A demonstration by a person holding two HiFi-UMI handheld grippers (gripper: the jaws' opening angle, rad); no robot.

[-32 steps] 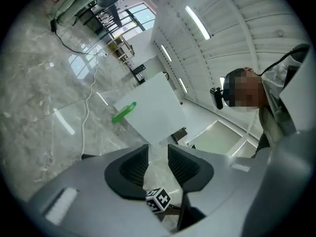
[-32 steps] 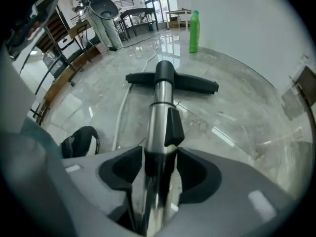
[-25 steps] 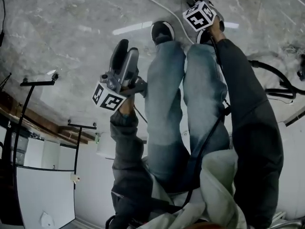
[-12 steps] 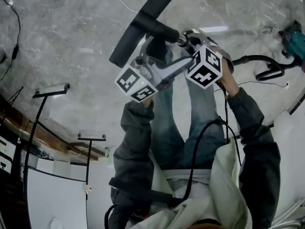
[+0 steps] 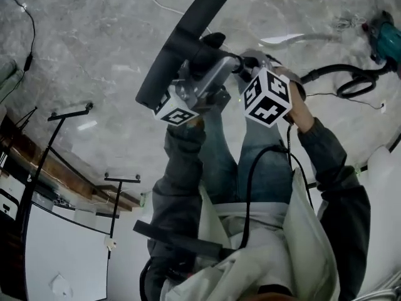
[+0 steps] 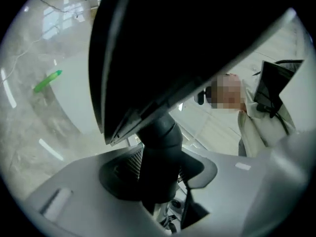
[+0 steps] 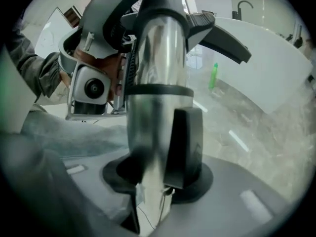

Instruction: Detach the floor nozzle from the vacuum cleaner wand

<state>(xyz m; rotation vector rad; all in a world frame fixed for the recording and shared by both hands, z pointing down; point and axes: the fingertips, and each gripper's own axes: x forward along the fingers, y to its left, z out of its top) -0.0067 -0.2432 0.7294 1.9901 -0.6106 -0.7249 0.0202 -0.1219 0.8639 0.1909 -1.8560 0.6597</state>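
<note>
Quick pass: the floor nozzle (image 5: 182, 39) was up off the floor (image 5: 94, 30), held in the air in front of the person's legs, with both tongs on the assembly. The left tongs (image 6: 159, 164) had just been closing, and in the left gripper view the nozzle's dark neck (image 6: 160, 142) sat right between the pads, so I read them as clamped on the nozzle at its neck. The right tongs (image 7: 158, 172) were clamped on the shiny metal wand (image 7: 158, 58), one black pad tight against the tube. In the right gripper view the wand ran straight up into the black collar where the nozzle joins, with no gap that I could see, so I judged the two parts not yet separated. Done so far, as I saw it: one grip on each side of the joint. Left to do: free the catch if there is one (I could not make one out), pull nozzle and wand apart, and set them down.
</note>
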